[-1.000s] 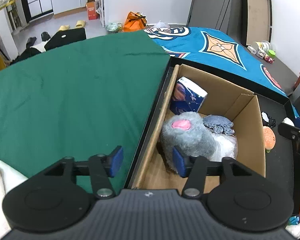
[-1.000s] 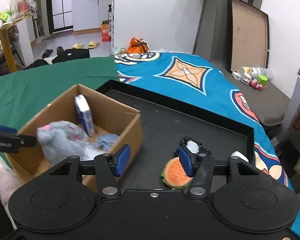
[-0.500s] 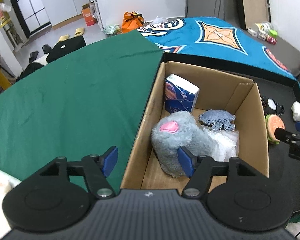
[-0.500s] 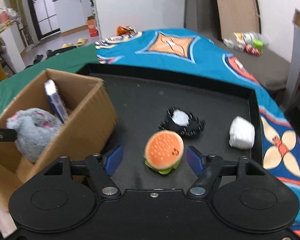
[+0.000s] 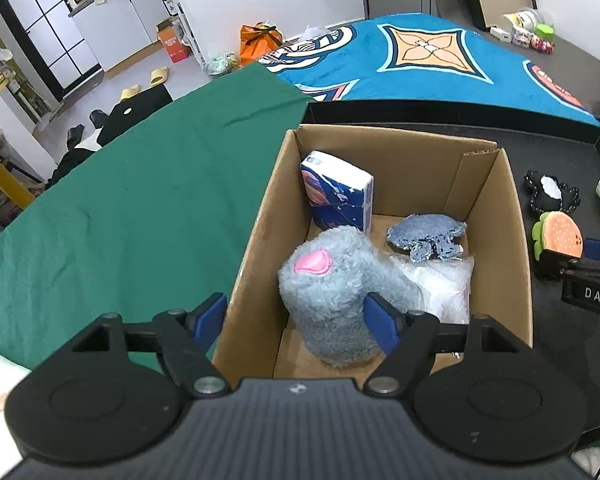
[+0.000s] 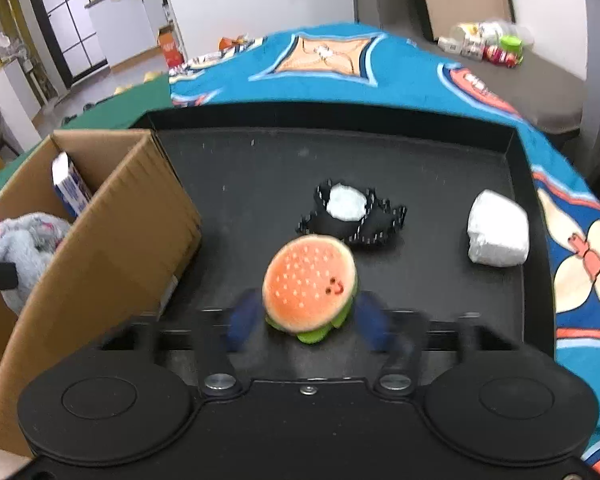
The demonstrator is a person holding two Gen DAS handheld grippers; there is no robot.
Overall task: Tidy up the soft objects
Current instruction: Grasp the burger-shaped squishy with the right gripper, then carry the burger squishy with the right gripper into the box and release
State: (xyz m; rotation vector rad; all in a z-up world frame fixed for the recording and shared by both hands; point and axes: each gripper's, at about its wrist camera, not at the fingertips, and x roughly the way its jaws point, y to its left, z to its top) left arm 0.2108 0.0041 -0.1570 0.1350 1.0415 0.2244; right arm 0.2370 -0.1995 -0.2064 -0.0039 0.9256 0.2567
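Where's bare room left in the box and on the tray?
Cardboard box: crowded; bare floor only near corner beside grey plush, and by denim toy. Black tray: open behind black pouch, between box and burger plush.

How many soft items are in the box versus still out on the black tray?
In cardboard box: 4 (grey plush, tissue pack, denim toy, white bag)
On black tray: 3 (burger plush, black toy, white lump)
Total: 7

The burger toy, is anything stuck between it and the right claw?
No. The burger toy sits right between the right claw's blue fingers with nothing visible between them. The black toy lies behind it, out of the way.
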